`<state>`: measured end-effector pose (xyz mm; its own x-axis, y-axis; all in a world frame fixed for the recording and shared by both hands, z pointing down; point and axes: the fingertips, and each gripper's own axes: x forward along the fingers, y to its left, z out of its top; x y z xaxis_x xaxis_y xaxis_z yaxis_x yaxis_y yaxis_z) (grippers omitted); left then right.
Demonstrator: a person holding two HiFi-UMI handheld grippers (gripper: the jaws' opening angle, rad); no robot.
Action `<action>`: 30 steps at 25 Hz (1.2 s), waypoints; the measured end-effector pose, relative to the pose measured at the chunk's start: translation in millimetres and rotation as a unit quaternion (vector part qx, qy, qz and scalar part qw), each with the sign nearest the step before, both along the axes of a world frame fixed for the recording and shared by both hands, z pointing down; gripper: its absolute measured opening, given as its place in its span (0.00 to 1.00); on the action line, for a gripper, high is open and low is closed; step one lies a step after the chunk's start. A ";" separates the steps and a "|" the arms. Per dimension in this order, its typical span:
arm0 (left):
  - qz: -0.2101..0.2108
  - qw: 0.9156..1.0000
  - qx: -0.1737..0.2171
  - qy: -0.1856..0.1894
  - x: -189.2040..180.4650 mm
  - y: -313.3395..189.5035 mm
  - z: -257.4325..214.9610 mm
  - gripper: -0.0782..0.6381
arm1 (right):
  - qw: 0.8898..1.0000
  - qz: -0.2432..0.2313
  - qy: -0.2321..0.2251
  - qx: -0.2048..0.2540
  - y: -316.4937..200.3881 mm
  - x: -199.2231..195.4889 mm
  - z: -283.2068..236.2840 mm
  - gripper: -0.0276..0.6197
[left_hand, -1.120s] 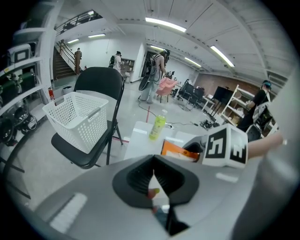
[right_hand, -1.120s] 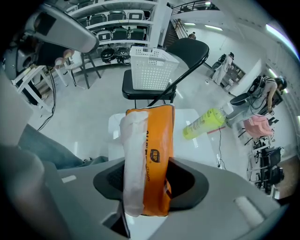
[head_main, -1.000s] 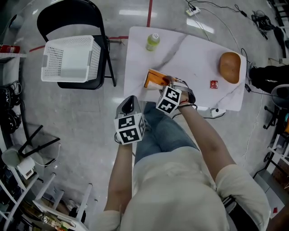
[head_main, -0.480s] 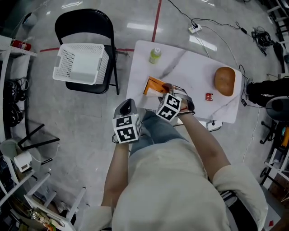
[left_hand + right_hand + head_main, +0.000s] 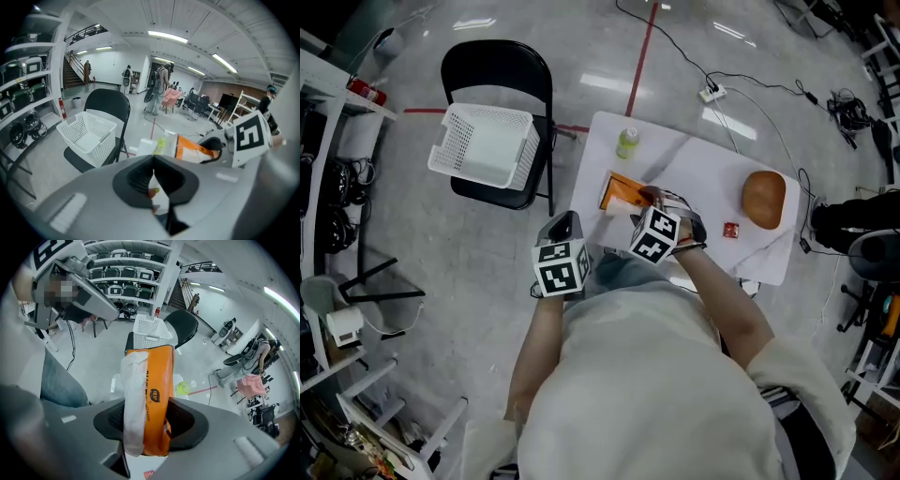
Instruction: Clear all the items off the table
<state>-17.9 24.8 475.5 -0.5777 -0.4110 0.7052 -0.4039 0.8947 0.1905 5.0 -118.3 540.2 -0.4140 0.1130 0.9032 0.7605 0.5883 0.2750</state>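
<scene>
Orange tissue pack [image 5: 157, 376] clamped — print unreadable
Right tongs [image 5: 149, 420] tilt steeply down on it; left tongs [image 5: 153, 180] closed, empty.

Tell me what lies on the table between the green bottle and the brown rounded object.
Nothing: in the head view that stretch of white table between the green bottle and the brown rounded object is bare.

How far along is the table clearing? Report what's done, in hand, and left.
Done: nothing visible; the white basket looks empty. In hand: the right tongs are shut on the orange pack; the left tongs are shut and empty. Left: the green bottle, the brown round item and the small red item, all on the table.
</scene>
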 end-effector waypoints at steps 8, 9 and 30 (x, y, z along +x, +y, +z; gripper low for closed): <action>-0.007 1.000 -0.001 -0.018 -14.0 -10.7 -8.0 0.12 | 1.000 -0.021 -0.001 -0.005 -7.1 -2.7 -4.1 0.37; -0.007 1.000 -0.002 -0.019 -14.7 -12.5 -7.9 0.12 | 1.000 -0.020 0.000 -0.007 -8.3 -2.8 -3.4 0.37; 0.017 0.999 -0.008 -0.030 -51.5 -22.2 -11.9 0.12 | 1.000 -0.002 -0.015 -0.022 0.6 -35.3 -10.2 0.37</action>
